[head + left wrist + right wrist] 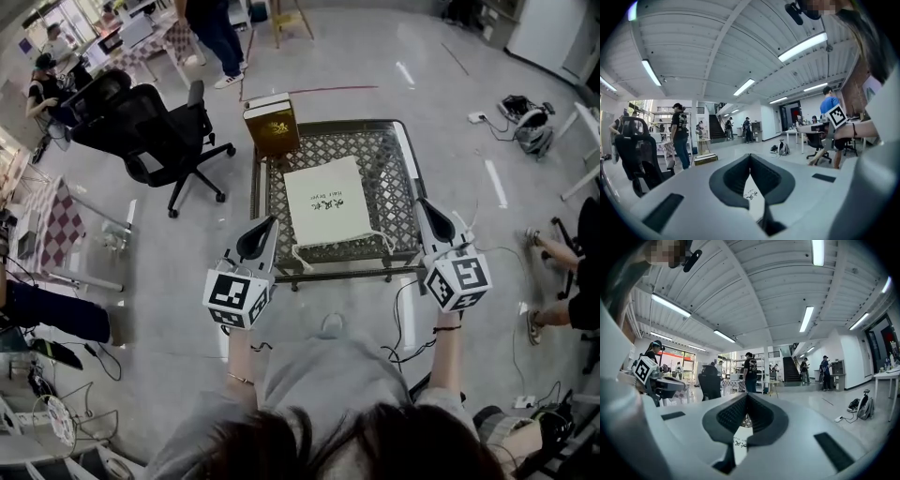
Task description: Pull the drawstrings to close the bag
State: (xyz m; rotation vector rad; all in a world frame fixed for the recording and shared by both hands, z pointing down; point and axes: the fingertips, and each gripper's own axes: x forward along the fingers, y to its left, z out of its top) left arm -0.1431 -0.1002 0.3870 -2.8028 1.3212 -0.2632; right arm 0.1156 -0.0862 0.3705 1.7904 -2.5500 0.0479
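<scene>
Cream bag (328,202) lies flat on the metal lattice table (389,155), roughly mid-table, printed side up, mouth at the near end. The drawstrings (305,251) trail off the near edge: one loop at the near-left corner, the other cord running along to the near-right corner.

Left gripper (272,223) sits just left of the bag's near-left corner, at the table's near-left edge, tips pointing far. It is close to the left loop, with no contact seen. In the left gripper view the jaws are pressed together with nothing between them (750,157), and the bag (752,194) shows below through the gap behind the tips.

Right gripper (423,203) is at the table's right edge, right of the bag and clearly apart from it, with the right-hand cord nearer than the cloth. Its jaws are also clenched on nothing (747,397), and a strip of bag (740,444) shows low in its view.

So the bag lies between the two grippers, both at its near end.

Each gripper carries a marker cube, left (236,298) and right (457,279). A brown box (272,124) stands at the table's far-left corner. A black office chair (150,131) stands on the floor further left.
</scene>
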